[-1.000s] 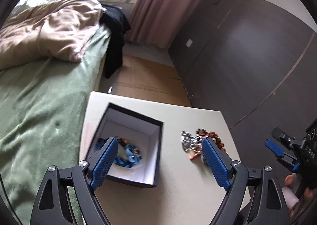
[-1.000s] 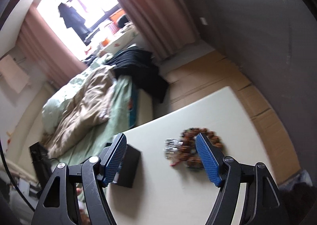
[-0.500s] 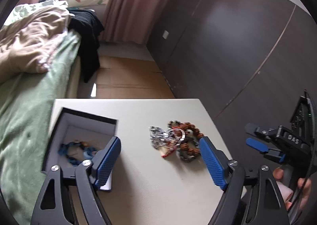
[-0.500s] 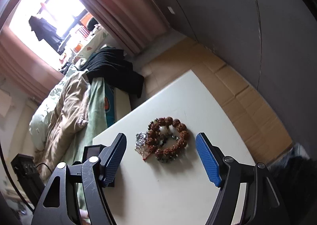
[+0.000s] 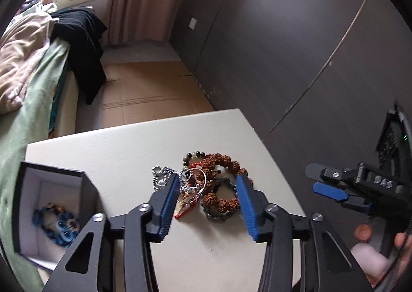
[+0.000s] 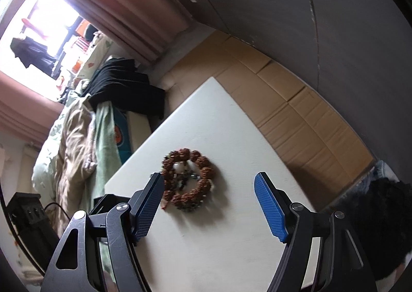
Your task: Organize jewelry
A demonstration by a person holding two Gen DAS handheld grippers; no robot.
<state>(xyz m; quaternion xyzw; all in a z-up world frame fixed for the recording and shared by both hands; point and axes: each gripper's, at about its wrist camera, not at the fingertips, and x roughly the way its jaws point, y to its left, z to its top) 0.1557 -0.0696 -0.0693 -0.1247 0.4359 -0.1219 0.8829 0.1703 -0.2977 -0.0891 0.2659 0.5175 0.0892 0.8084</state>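
A pile of jewelry lies mid-table: a brown bead bracelet [image 5: 223, 163], a dark bead bracelet [image 5: 219, 212], a thin silver bangle [image 5: 194, 181] and a silver ball chain [image 5: 161, 176]. My left gripper [image 5: 207, 194] is open, its jaws on either side of the pile just above the table. A black box with white lining [image 5: 51, 204] stands at the left and holds a blue bracelet [image 5: 58, 222]. My right gripper [image 6: 208, 196] is open and empty, above the brown bead bracelet [image 6: 188, 178]. It also shows at the right of the left wrist view [image 5: 332, 186].
The jewelry rests on a small white table [image 5: 128, 148]. A bed with a green sheet [image 5: 31, 101] and black clothes [image 5: 82, 45] is at the left. A dark wardrobe wall [image 5: 283, 47] is at the right, with cardboard on the floor [image 5: 146, 86] beyond.
My left gripper moved right from over the box to the jewelry pile, lowered, and its jaws narrowed around the pile. My right gripper swung right and now views the pile from closer.
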